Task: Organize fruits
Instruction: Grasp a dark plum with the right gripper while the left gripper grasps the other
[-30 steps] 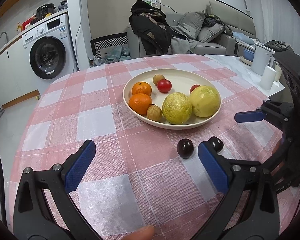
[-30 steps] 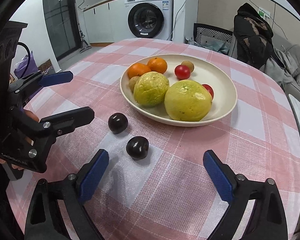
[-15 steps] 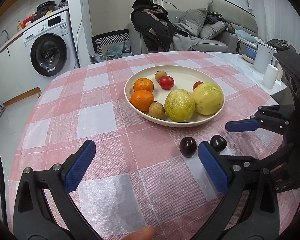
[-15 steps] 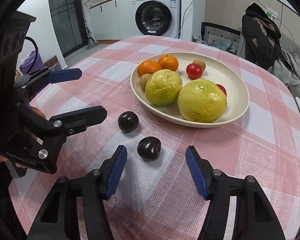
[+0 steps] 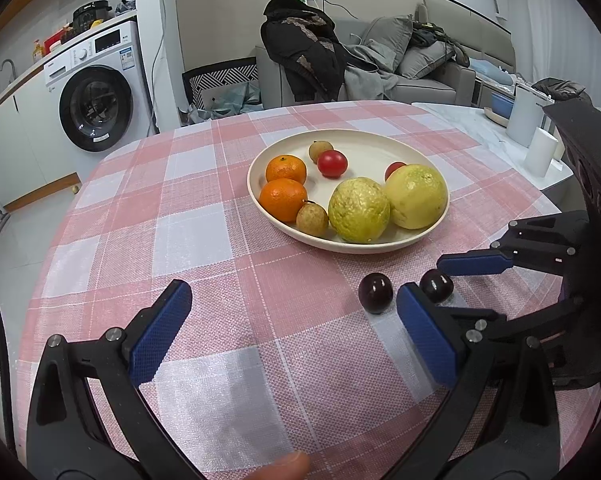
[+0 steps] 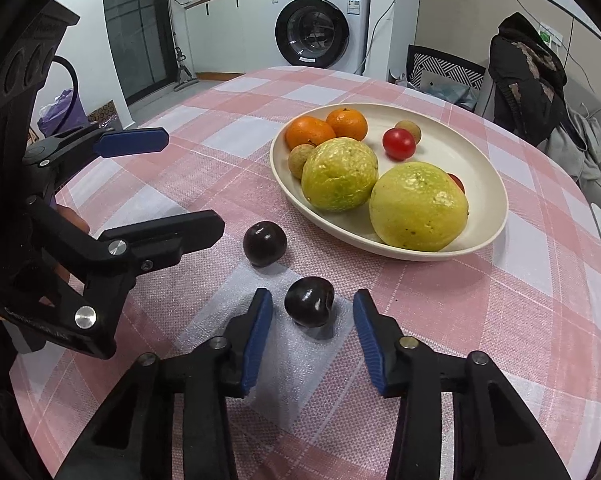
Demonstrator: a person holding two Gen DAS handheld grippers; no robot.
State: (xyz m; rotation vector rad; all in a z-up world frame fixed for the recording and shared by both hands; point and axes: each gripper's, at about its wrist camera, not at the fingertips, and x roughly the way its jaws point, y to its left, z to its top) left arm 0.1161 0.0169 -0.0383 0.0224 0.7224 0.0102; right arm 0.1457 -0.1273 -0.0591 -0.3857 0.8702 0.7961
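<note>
A cream bowl point(image 5: 380, 148) point(image 6: 480, 168) on the pink checked table holds two oranges point(image 5: 283, 199), two yellow-green fruits point(image 6: 339, 174), red tomatoes point(image 6: 398, 143) and small brown fruits. Two dark plums lie on the cloth in front of it. My right gripper point(image 6: 311, 310) is open, its blue pads on either side of the nearer plum point(image 6: 309, 306) point(image 5: 436, 280), not touching it. The other plum point(image 6: 265, 243) point(image 5: 375, 292) lies just left of it. My left gripper point(image 5: 292, 320) is wide open and empty, low over the cloth beside the plums.
A washing machine point(image 5: 94, 100) and counter stand at the far left. A sofa with clothes point(image 5: 340, 60) is behind the table. A white side table with white containers point(image 5: 532, 136) is at the right. The table edge curves close around both grippers.
My right gripper has moved forward and narrowed around the nearer plum. My left gripper has shifted little and stays wide open.
</note>
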